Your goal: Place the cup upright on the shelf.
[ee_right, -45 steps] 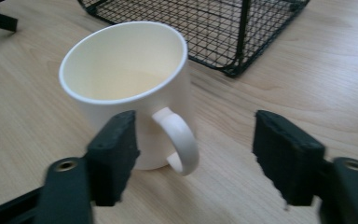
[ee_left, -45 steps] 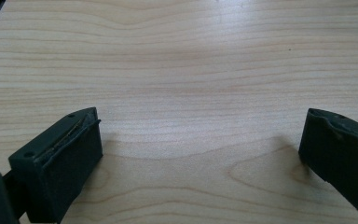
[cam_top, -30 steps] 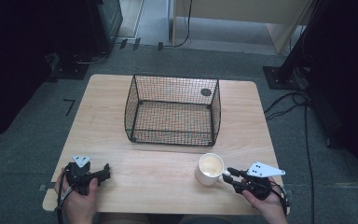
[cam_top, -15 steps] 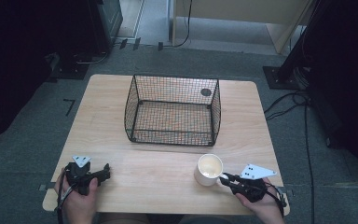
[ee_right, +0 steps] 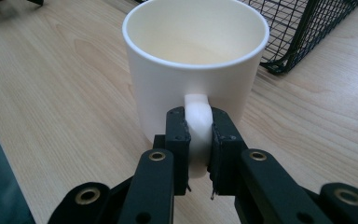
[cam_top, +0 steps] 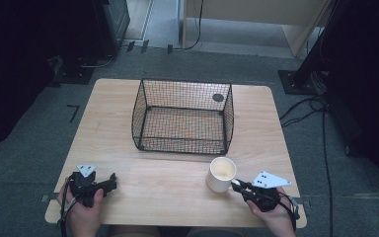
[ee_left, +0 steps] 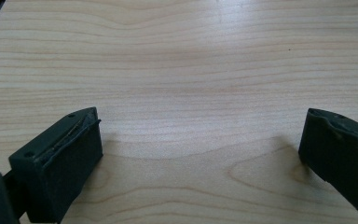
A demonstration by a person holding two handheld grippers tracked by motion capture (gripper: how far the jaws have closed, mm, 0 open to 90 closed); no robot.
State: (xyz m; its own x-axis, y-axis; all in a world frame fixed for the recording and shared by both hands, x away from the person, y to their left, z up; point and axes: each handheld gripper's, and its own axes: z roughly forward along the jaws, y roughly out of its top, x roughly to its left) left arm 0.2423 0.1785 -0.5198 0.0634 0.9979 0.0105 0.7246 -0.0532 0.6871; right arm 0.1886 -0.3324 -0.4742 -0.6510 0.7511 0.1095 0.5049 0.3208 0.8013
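Right gripper (ee_right: 198,140) clamped on white mug (ee_right: 196,60) handle, mug upright on table (cam_top: 177,177). Left gripper (ee_left: 200,154) jaws wide, empty.

A pale wooden table (cam_top: 128,143) with rounded corners sits in the middle of the scene, its grain running side to side and softly lit from above. Around the table there's grey carpeted floor (cam_top: 29,163), dimmer towards the edges. Beyond the table's far left corner stands a dark cabinet (cam_top: 111,22), deep in shadow. Beyond the far edge, a light wooden piece of furniture (cam_top: 256,15) catches more light. Off the table's far right corner rests a black stand base (cam_top: 298,81), and black cables (cam_top: 321,106) loop across the carpet just right of the table.
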